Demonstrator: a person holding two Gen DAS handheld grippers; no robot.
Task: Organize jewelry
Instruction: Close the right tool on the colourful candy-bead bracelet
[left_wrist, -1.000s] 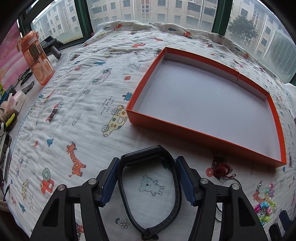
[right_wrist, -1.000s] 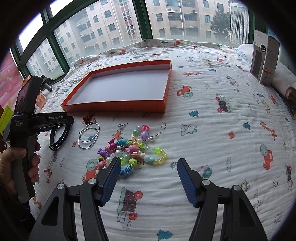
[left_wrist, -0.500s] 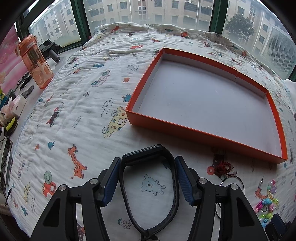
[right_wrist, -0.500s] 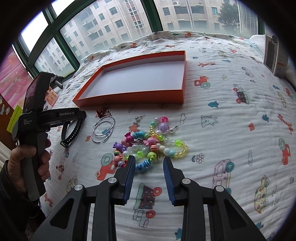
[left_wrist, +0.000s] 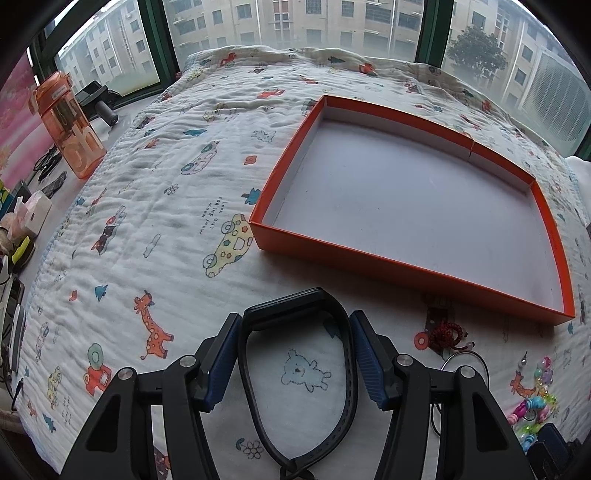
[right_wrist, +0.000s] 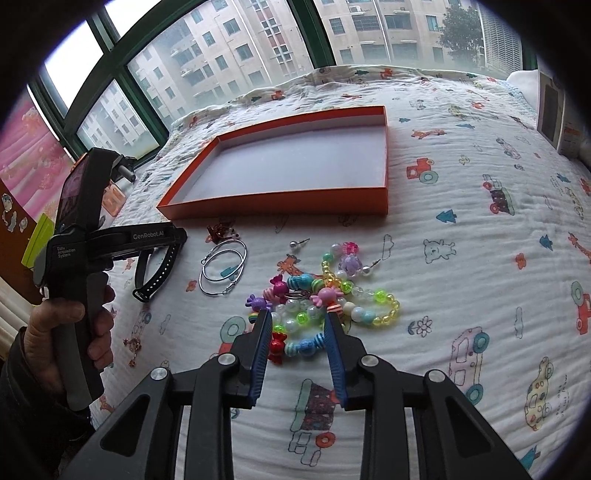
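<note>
A: Starting big: printed quilt (left_wrist: 155, 206) spread flat as the work surface. Orange box lid (left_wrist: 406, 275) lying open side up at the far side, with nothing in it. Probably meant as the place to gather everything.

B: Agreed. Left gripper (left_wrist: 295, 325) next, narrowed to the width of the black strap (left_wrist: 291, 300), pads pressing its two sides. Squeezed across the loop, presumably so that the loop cannot swing or slip on the way to the box just ahead.

A: Right gripper (right_wrist: 297, 314) about half closed, straddling the near edge of the bead bracelets (right_wrist: 325, 291). Hard to tell whether the pads bite yet. Heaped in one tangle on the quilt in front of the box, so likely to come up as a clump.

B: Then the small pieces, all loose between box and beads: hoop earrings (right_wrist: 221, 269), red knot charm (left_wrist: 443, 332), pearl stud (right_wrist: 294, 244). Best left for last, being thin and flat against soft cloth
</note>
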